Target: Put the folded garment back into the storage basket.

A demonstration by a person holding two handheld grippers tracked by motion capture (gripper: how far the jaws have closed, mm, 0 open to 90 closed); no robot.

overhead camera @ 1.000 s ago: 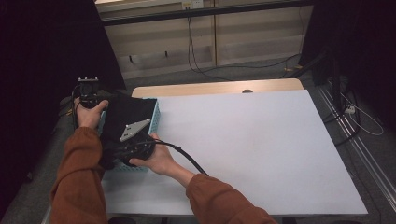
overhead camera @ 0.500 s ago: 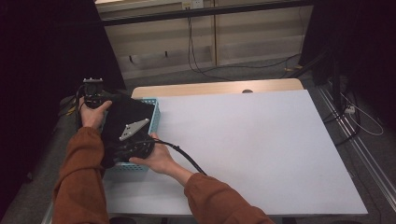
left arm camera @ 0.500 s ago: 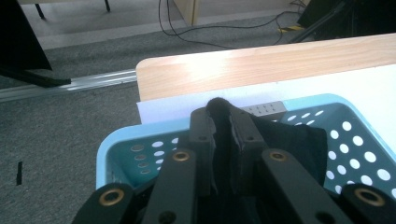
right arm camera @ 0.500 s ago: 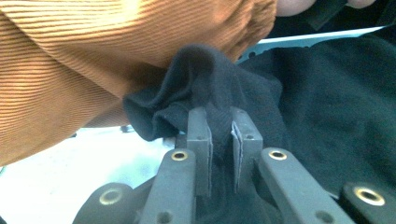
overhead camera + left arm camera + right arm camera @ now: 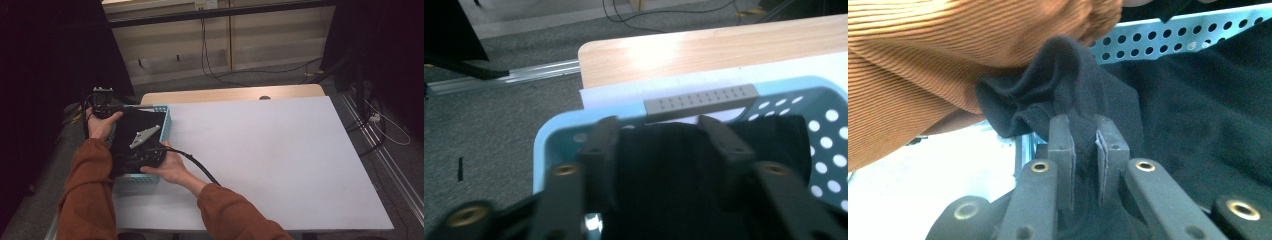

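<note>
- Between the jaws of the right tool [image 5: 1083, 145] sits a fold of black cloth [image 5: 1198, 115]; the jaws stand narrow and pinch that fold, as the right tool view shows.
- Just beyond the pinched fold, the cloth bunches up into a raised ridge that lies against a ribbed orange sleeve [image 5: 948, 55].
- Right tool [image 5: 145, 156] in the high view is held low at the near end of the blue basket [image 5: 167, 122], over the cloth [image 5: 135, 122], with its grey three-cornered plate facing up and its cable trailing across the bench [image 5: 270, 150].
- Left tool [image 5: 659, 132] has jaws part open; they have just been opening. The cloth [image 5: 664, 170] lies between and under them, but the pads do not appear to press on it.
- Left tool [image 5: 102, 97] in the high view is at the far left corner of the basket, gripped by the person's left hand.
- Basket [image 5: 774, 100], perforated and light blue, has a grey ribbed strip on its rim just ahead of the left jaws.
- Cloth fills the basket interior from the far rim to the near end; the perforated basket wall [image 5: 1188, 32] shows behind it in the right tool view.
- Basket stands at the left edge of the white-topped bench, well apart from its right side.
</note>
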